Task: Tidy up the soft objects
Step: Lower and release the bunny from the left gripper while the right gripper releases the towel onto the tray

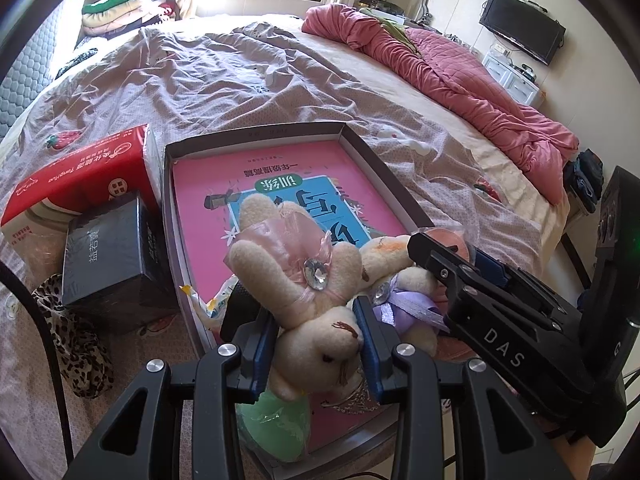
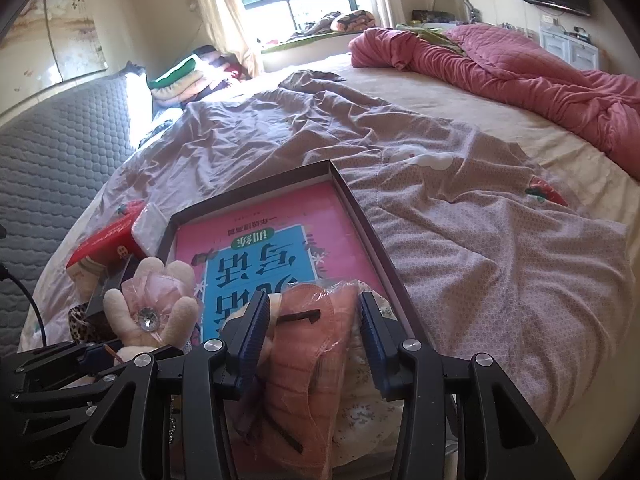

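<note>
A cream plush rabbit with a pink bow point(image 1: 298, 280) lies head-down between my left gripper's point(image 1: 316, 344) blue pads, which press on its head; it also shows in the right wrist view point(image 2: 150, 316). A second plush with a purple bow point(image 1: 404, 292) lies beside it. Both sit in a shallow dark-rimmed box point(image 1: 256, 136) holding a pink book point(image 1: 288, 184). My right gripper point(image 2: 312, 320) straddles an orange soft item in clear wrap point(image 2: 308, 356); its pads stand a little apart from it.
A red tissue pack point(image 1: 80, 176), a dark box point(image 1: 108, 252) and a leopard-print cloth point(image 1: 76, 340) lie left of the box. A green wrapped item point(image 1: 276, 420) is under my left gripper. A pink quilt point(image 1: 440, 60) lies along the bed's right side.
</note>
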